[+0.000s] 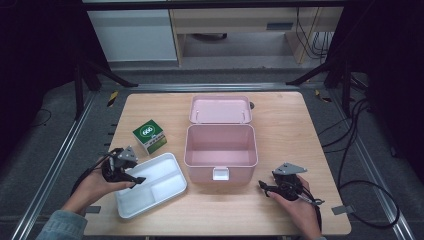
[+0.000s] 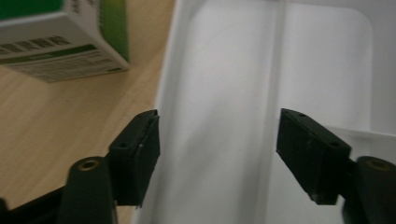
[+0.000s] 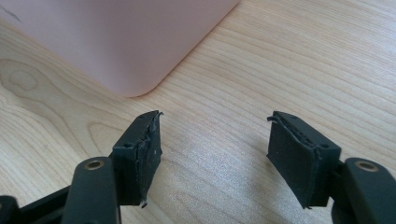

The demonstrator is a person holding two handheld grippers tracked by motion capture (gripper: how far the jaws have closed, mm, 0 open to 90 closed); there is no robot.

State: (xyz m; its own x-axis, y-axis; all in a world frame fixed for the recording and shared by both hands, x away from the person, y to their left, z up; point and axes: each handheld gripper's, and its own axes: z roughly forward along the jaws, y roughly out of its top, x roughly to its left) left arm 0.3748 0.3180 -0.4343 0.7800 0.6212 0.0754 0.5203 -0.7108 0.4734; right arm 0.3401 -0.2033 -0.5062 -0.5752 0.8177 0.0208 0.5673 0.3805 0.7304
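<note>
High view shows a green and white carton with "666" printed on its top; the small text on its side cannot be read. It stands on the wooden table just behind the white tray, which has two compartments, both empty. The left gripper hovers over this tray with jaws spread wide, holding nothing. The pink box is open and empty. The right gripper, also wide open, is near its corner.
</note>
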